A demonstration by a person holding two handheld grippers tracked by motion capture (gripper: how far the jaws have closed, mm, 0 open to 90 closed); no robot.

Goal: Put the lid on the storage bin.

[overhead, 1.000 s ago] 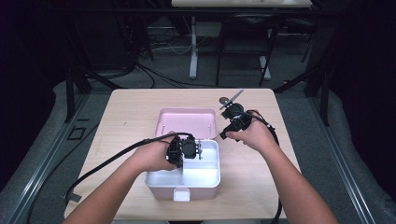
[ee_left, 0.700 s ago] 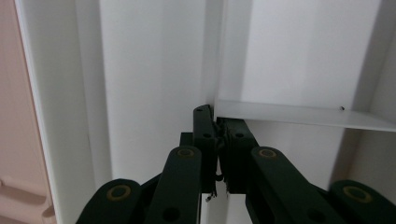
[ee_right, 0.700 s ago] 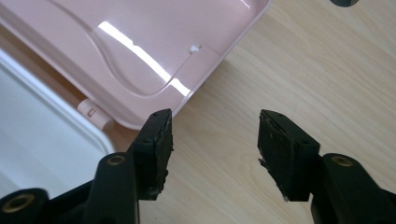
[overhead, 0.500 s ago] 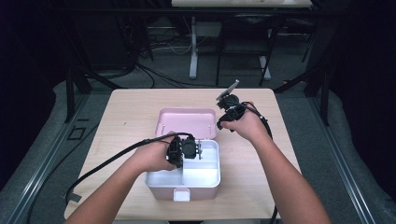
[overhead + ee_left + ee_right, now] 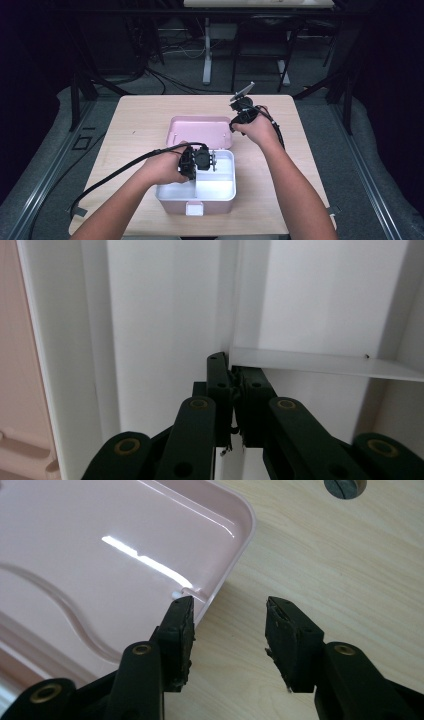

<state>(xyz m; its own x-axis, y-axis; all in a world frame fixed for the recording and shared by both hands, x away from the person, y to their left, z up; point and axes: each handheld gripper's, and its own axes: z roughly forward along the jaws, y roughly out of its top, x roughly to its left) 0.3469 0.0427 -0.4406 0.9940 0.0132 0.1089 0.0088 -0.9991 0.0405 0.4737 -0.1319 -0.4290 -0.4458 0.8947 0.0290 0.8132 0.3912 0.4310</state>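
Observation:
A pink box (image 5: 171, 205) stands open on the table, its pink lid (image 5: 200, 131) laid back flat behind it. Inside sits a white tray (image 5: 220, 189) with a divider (image 5: 320, 362). My left gripper (image 5: 206, 160) reaches into the tray, and its jaws (image 5: 232, 371) are shut on the end of that divider. My right gripper (image 5: 235, 125) hangs over the lid's far right corner (image 5: 235, 515). It is open (image 5: 230, 612) and its jaws have just been closing, one fingertip (image 5: 181, 615) over the lid's rim, the other over bare wood.
The light wooden table (image 5: 140, 120) has free room on all sides of the box. A small grey round disc (image 5: 345, 486) lies on the wood beyond the lid's corner. Black cables trail from both grippers, and dark frames stand behind the table.
My right hand has moved away from the person to the lid's far right corner, and its jaws have narrowed. The left hand and the box have kept still.

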